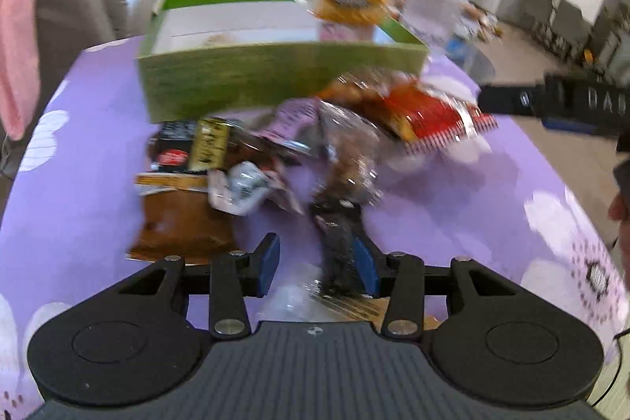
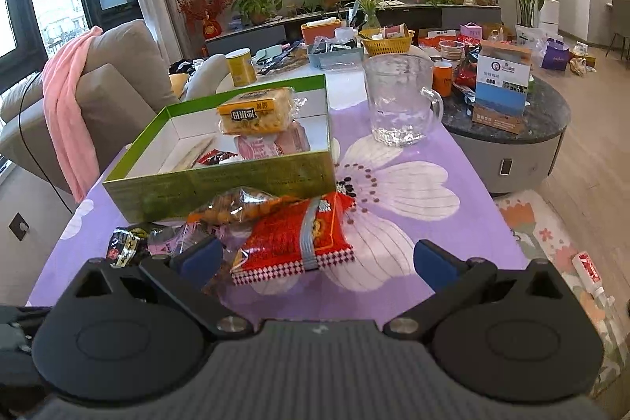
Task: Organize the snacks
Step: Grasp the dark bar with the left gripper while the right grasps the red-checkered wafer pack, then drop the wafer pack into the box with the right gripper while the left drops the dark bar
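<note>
A green box (image 1: 252, 81) (image 2: 236, 184) stands on the purple flowered cloth and holds a yellow snack pack (image 2: 256, 115) and pink packs. A pile of loose snacks lies before it: a red packet (image 2: 299, 239) (image 1: 429, 117), a clear bag of orange nuts (image 2: 236, 207), a brown packet (image 1: 181, 223) and black packets (image 1: 185, 144). My left gripper (image 1: 317, 262) is open over the cloth, with a dark clear-wrapped snack (image 1: 340, 247) lying against its right finger. My right gripper (image 2: 317, 258) is wide open just short of the red packet.
A clear glass jug (image 2: 397, 97) stands right of the box. A round dark table (image 2: 543, 113) with boxes and cups is at the right. A sofa with a pink cloth (image 2: 67, 97) is at the left. The left wrist view is blurred.
</note>
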`<state>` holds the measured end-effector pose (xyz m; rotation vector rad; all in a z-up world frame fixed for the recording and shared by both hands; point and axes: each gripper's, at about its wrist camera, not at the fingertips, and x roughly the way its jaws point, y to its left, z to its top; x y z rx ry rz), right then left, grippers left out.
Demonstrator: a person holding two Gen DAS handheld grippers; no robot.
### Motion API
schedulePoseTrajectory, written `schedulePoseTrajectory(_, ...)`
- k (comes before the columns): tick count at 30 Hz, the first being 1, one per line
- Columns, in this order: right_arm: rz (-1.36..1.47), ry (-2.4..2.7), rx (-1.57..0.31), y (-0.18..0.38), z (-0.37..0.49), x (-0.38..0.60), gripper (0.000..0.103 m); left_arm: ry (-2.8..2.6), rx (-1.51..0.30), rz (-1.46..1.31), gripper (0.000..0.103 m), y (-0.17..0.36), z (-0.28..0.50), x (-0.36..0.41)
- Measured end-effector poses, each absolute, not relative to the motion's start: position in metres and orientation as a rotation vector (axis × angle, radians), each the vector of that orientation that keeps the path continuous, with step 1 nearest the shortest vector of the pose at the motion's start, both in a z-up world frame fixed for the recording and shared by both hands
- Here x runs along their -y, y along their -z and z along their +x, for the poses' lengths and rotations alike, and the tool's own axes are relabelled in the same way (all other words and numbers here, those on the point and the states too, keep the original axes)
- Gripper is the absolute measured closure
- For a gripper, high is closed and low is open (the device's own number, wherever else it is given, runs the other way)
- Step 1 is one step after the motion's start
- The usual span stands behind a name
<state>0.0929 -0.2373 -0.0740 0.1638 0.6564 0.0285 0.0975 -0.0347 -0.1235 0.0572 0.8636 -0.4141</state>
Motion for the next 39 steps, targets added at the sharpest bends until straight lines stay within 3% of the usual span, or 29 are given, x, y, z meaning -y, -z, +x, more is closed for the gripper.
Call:
schedulePoseTrajectory(6,0.127,-0.044,-0.663,0.082,0.085,0.237,0.029,0.420,-0.866,0.086,0.060,0.136,0.101,0.053)
schedulePoseTrajectory(8,0.100,-0.057,-0.655,0.083,0.084,0.233,0.029,0.403,-0.849,0.095,0.068,0.136,0.101,0.053)
schedulePoseTrajectory(9,0.078,-0.067,-0.652,0.085,0.084,0.229,0.029,0.398,-0.847,0.097,0.078,0.136,0.101,0.053)
schedulePoseTrajectory(11,0.027,-0.085,-0.651,0.088,0.087,0.220,0.029,0.393,-0.855,0.078,0.080,0.134,0.102,0.048)
schedulePoseTrajectory(27,-0.075,0.021,-0.850,0.115,0.171,0.192,0.029,0.335,-0.779,-0.005,0.080,0.106,0.099,0.009)
schedulePoseTrajectory(39,-0.018,-0.015,-0.776,0.099,0.123,0.219,0.030,0.356,-0.748,-0.027,0.080,0.095,0.103,0.007)
